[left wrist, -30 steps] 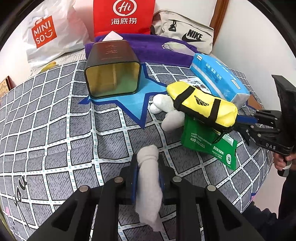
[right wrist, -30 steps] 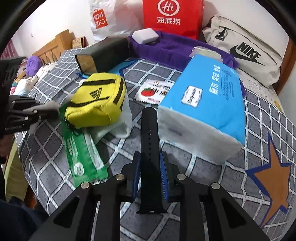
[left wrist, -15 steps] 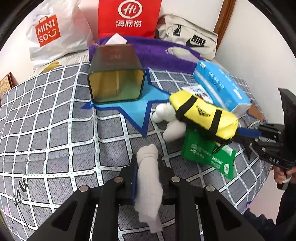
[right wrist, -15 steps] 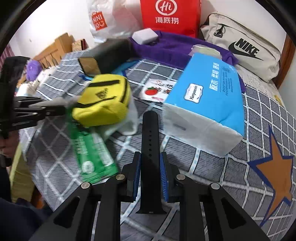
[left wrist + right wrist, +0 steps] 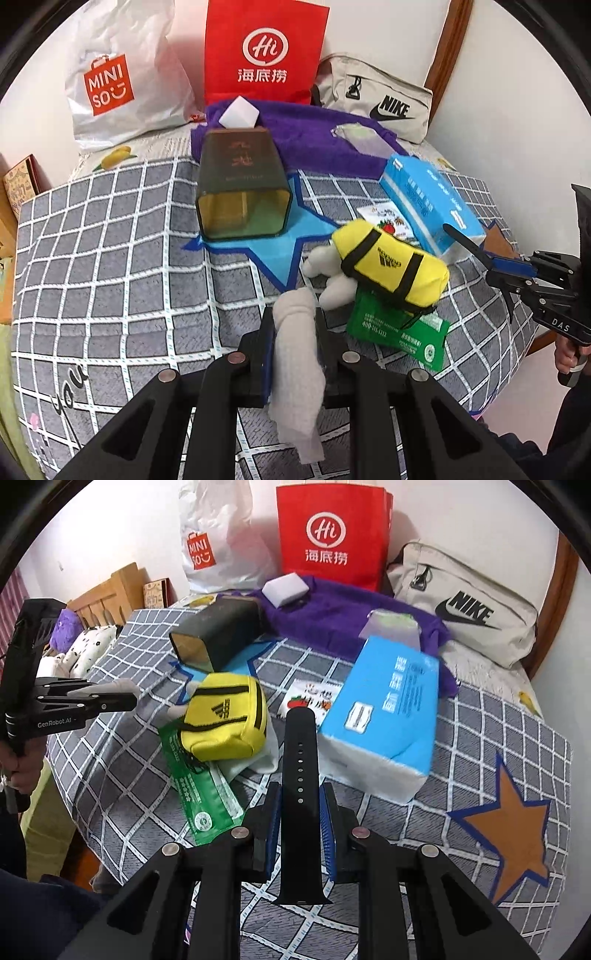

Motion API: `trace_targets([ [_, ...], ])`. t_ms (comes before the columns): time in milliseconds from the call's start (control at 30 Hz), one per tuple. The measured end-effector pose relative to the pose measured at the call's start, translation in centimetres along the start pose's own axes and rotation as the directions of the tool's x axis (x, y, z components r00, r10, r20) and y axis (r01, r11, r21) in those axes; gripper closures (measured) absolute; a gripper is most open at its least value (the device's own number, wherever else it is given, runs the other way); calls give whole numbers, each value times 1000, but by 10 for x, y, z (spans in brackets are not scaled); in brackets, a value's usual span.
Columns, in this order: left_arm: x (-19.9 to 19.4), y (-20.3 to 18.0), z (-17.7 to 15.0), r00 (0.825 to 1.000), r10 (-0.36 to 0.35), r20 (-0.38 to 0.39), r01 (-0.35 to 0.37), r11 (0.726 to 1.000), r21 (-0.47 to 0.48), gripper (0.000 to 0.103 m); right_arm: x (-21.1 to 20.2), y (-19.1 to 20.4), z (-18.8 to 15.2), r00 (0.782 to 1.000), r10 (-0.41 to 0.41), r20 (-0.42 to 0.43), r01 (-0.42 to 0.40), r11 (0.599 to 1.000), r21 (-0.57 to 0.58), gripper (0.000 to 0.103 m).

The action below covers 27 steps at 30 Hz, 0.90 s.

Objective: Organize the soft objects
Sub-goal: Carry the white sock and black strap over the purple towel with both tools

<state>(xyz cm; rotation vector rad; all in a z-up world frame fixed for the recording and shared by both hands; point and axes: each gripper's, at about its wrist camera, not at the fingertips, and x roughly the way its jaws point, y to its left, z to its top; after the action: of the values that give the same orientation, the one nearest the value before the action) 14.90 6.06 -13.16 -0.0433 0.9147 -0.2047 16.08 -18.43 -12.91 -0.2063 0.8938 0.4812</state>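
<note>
Left wrist view: looks forward along its tongs (image 5: 293,332) from the near edge of the grey checked bed (image 5: 110,280), facing the back wall, close above the cover. Right wrist view: looks along its own tongs (image 5: 300,812) from the bed's right side, angled left toward the same wall, equally close. Both share the yellow zip pouch with black straps (image 5: 391,269) (image 5: 225,716), the blue tissue pack (image 5: 428,199) (image 5: 388,709) and the red paper bag (image 5: 264,51) (image 5: 330,531). Each view catches the other tongs at its edge.

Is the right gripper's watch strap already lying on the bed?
No, the black watch strap is clamped between the right gripper jaws, above the bedspread.
</note>
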Motion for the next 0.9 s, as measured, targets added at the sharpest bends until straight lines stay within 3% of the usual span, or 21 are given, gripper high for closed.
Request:
trace_targets([
  [200,-8,2,18,1000,8,24,-8,1000,-10,86,-8,-8,19,999,12,47,-13,1000,18,83],
  [367,-6,6,31,999,11,35,-9,999,-37,86,-5,-17,33,999,6,52,-8,999,41,83],
  [500,-5,7,42,998,-28,51,30,999,-43,86,-4,-25,44,998,-2,62,-1,999,54,83],
  [900,14,5,85,998,-26,60,28,999,-26,86,11,-48,82,996,-17,83,9,996,86,83],
])
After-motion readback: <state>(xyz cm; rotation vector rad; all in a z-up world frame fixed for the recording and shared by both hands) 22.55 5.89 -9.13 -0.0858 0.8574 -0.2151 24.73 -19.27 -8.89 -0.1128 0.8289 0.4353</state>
